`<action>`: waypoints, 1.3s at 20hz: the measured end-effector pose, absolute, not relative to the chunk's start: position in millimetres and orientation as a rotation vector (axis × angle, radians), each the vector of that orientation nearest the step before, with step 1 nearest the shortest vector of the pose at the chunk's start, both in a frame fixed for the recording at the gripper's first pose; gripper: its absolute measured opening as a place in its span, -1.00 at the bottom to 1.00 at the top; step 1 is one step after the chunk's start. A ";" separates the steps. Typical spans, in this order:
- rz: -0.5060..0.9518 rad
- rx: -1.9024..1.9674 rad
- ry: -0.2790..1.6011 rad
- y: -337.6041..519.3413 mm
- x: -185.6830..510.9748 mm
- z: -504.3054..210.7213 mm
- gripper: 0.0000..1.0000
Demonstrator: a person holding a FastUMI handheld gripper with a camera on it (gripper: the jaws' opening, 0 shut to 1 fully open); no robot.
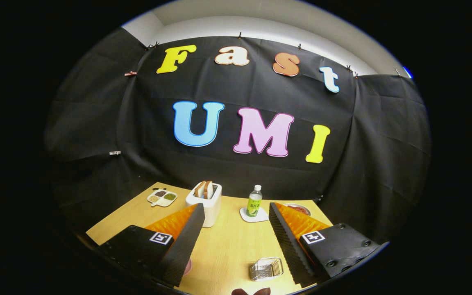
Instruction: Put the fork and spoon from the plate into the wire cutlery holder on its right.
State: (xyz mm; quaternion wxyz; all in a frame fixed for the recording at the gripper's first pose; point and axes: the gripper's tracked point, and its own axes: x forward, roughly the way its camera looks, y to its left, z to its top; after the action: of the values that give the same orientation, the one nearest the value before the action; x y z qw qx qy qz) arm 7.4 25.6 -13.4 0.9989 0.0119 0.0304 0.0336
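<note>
Two black fingers (184, 241) with orange sides frame the lower part of the frame, and we see them spread wide apart with nothing held between them; the hand-held gripper (236, 241) hangs above the table (228, 246), tilted so that most of the view goes to the booth's wall.

The table, light wood, fills the lower middle of the frame. On it, just beyond the left finger, stands a white toaster (205, 203) with slices of bread in its slot. Farther back toward the left we see a white divided dish (162, 198) with small heaps of dark and green food. Ahead of the gap between the fingers, a green-labelled bottle (254, 201) stands upright on a white coaster (254, 215). A reddish plate (299, 209) peeks out just behind the right finger's tip.

The wire cutlery holder (266, 268) sits low in the frame, between the fingers and close to the inner edge of the right one. We cannot make out a fork or spoon here.
</note>
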 end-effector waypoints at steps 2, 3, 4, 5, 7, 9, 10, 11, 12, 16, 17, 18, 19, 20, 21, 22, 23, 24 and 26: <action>0.124 0.043 0.136 42.9 8.5 -30.5 0.96; 0.152 0.054 0.178 52.3 9.0 -39.4 0.96; 0.179 0.066 0.222 62.0 8.4 -49.1 0.96; 0.213 0.079 0.274 72.6 7.6 -60.5 0.96; 0.287 0.113 0.400 98.8 2.5 -87.6 0.97; 0.357 0.168 0.548 126.5 -8.7 -117.9 0.99; 0.385 0.196 0.624 138.6 -14.3 -134.1 0.99; 0.402 0.222 0.703 151.1 -19.9 -153.1 0.99; 0.409 0.236 0.765 158.7 -24.1 -167.1 0.99; 0.437 0.298 1.013 192.4 -41.6 -222.8 0.87; 0.436 0.322 1.058 198.8 -43.4 -233.5 0.81; 0.428 0.339 1.100 203.8 -43.2 -246.2 0.79; 0.412 0.350 1.143 208.1 -41.9 -259.9 0.65; 0.394 0.350 1.179 210.0 -41.3 -272.8 0.62; 0.379 0.352 1.213 212.2 -40.2 -284.0 0.62; 0.362 0.363 1.241 216.4 -39.8 -293.7 0.59; 0.350 0.370 1.268 220.2 -39.5 -302.6 0.47; 0.332 0.370 1.290 223.2 -38.7 -310.9 0.47; 0.317 0.351 1.315 229.2 -38.1 -322.6 0.48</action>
State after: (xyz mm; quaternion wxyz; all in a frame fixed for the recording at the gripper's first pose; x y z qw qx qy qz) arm -38.1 229.2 -322.6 0.7656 0.1617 0.6054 0.1457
